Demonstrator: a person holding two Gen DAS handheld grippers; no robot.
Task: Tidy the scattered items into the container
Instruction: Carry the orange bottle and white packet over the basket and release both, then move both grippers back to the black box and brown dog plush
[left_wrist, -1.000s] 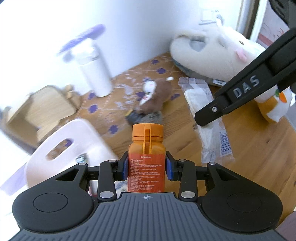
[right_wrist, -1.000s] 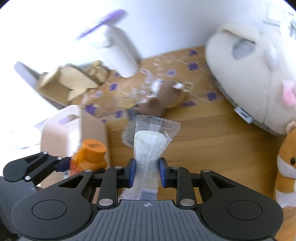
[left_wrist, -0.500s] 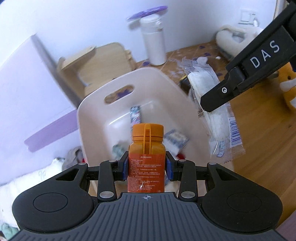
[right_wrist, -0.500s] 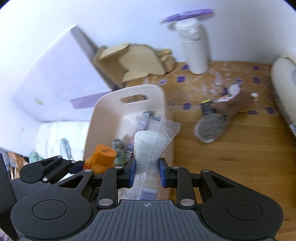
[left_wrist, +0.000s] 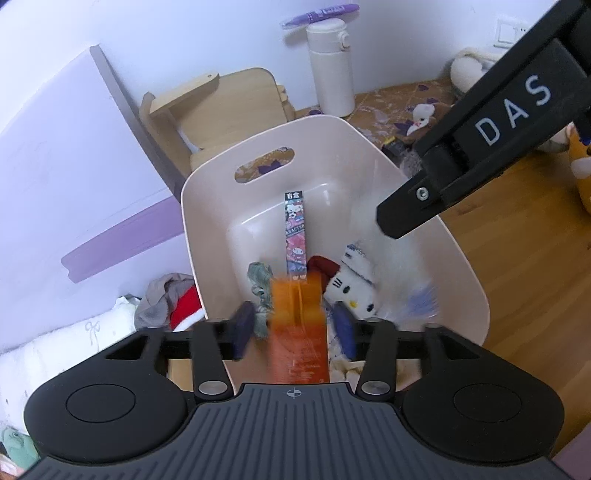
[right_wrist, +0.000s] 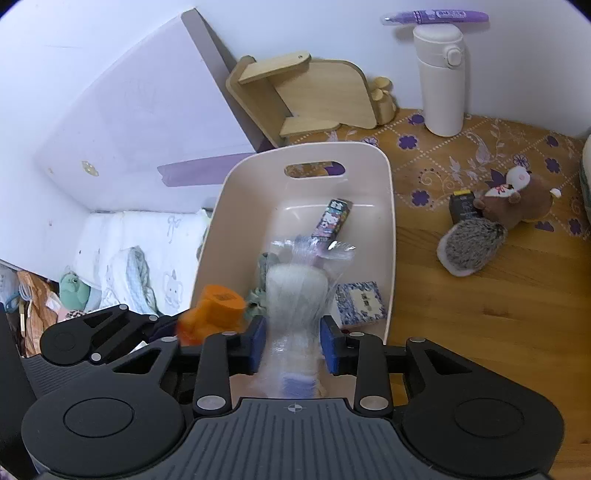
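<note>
1. Over the bin (left_wrist: 461, 258), my left hand-held gripper (left_wrist: 295, 328) is spreading its jaws; the orange bottle (left_wrist: 299, 325) sits blurred between pads that no longer press it, so I judge it is dropping free.
2. My right hand-held gripper (right_wrist: 293, 341) is also opening; the wrapped packet (right_wrist: 295, 295) stands between the blue pads with a gap on each side, above the bin's near end.
3. To do this well, I would hold both hands steady above the bin's inside until each item is clear of the jaws, then lift straight away.
4. The bottle, in the right view (right_wrist: 212, 306), hangs close to the bin's left wall; it could clip the rim and tip outside.
5. Already in the bin: a slim printed box (left_wrist: 295, 229), a white plush (left_wrist: 347, 291), a blue patterned pack (right_wrist: 360, 302) and a small grey-green thing (left_wrist: 258, 277).
6. Yet to be collected on the bench (right_wrist: 498, 332): a hedgehog toy (right_wrist: 469, 251), a brown plush (right_wrist: 517, 203) and a small dark pack (right_wrist: 461, 206).
7. Behind stand a white flask (right_wrist: 441, 81) with a purple pen (right_wrist: 436, 16) on top and a wooden stand (right_wrist: 314, 92); none blocks the drop.
</note>
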